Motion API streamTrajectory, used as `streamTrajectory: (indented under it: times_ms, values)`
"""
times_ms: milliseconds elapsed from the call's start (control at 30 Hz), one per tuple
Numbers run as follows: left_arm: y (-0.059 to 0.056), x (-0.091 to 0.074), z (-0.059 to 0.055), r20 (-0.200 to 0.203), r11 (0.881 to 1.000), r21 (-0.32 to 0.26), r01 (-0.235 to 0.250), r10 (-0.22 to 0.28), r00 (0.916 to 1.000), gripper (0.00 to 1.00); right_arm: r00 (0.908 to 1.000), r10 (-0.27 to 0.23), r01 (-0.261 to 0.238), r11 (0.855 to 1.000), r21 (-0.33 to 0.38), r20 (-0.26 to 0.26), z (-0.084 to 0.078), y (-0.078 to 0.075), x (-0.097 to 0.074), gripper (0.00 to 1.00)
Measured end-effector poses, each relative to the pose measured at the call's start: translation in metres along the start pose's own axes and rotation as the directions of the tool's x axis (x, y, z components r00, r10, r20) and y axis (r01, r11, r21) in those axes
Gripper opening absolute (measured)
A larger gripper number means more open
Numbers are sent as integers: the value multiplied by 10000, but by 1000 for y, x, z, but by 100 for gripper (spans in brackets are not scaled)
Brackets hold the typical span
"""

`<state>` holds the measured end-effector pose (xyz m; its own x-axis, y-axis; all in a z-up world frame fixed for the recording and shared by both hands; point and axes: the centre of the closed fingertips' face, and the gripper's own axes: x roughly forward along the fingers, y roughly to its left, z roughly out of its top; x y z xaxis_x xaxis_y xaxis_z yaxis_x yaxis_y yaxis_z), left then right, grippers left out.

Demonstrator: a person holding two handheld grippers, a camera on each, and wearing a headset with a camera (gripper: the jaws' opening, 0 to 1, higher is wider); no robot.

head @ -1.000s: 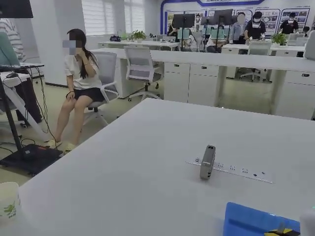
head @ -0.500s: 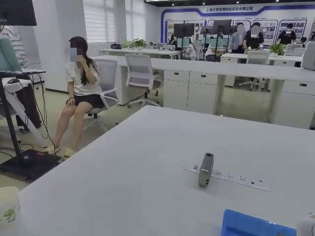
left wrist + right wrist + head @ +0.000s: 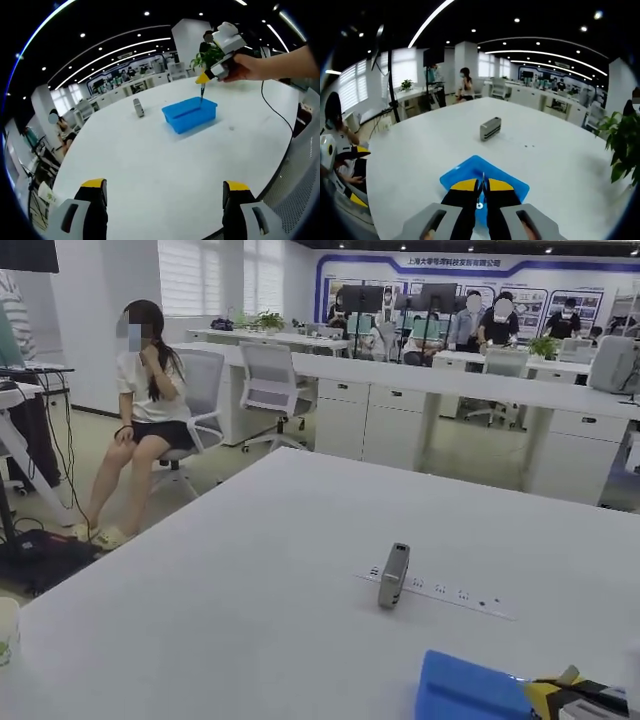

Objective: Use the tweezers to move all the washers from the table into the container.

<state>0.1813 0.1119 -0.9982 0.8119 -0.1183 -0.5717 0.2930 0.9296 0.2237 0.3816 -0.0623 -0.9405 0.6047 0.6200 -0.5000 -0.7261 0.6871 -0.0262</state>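
The blue container stands on the white table. A hand holds my right gripper over it, tweezers pointing down into the container. In the right gripper view, the right gripper is shut on the tweezers, and a small washer hangs at their tip above the container. In the head view the container lies at the bottom right with the right gripper at its corner. My left gripper is open, low over the near table. Tiny specks that may be washers lie beyond the container.
A grey block-shaped device stands on a flat power strip past the container. A potted plant is at the table's right side. A paper cup sits at the left edge. A person sits on a chair beyond the table.
The head camera has swung, so the table and room sit further left in view. The right gripper's yellow tip shows more fully over the container's corner.
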Motion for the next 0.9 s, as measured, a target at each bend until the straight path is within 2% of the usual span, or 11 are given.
streamTrajectory:
  times_ms: [100,233,467,633,700,767,900]
  values:
    - [-1,0,0,-15,10000,11,27,-27,10000,98,9999,-51,49,9999,99,130,-4,5,-13,2]
    - [-2,1,-1,-68,9999,54,102,-101,9999,98,9999,-108,104,9995,305,123,-18,8,-25,2]
    - [-3,2,-1,-70,9998,118,160,-159,9998,98,9993,-234,256,9968,752,-289,-48,16,-39,3]
    - [-3,1,-1,-59,9998,144,116,-115,9999,98,9973,-393,453,9941,984,-628,-70,15,-44,3]
    - [3,-2,5,240,9995,220,-226,220,9995,99,9963,-458,536,9926,1094,-726,-77,15,-46,3]
    - [6,-5,10,496,9994,47,-345,343,9982,99,9955,-493,588,9911,1193,-805,-83,15,-47,3]
    - [10,-6,11,628,9989,-218,-420,433,9971,99,9938,-522,653,9885,1361,-977,-94,17,-47,3]
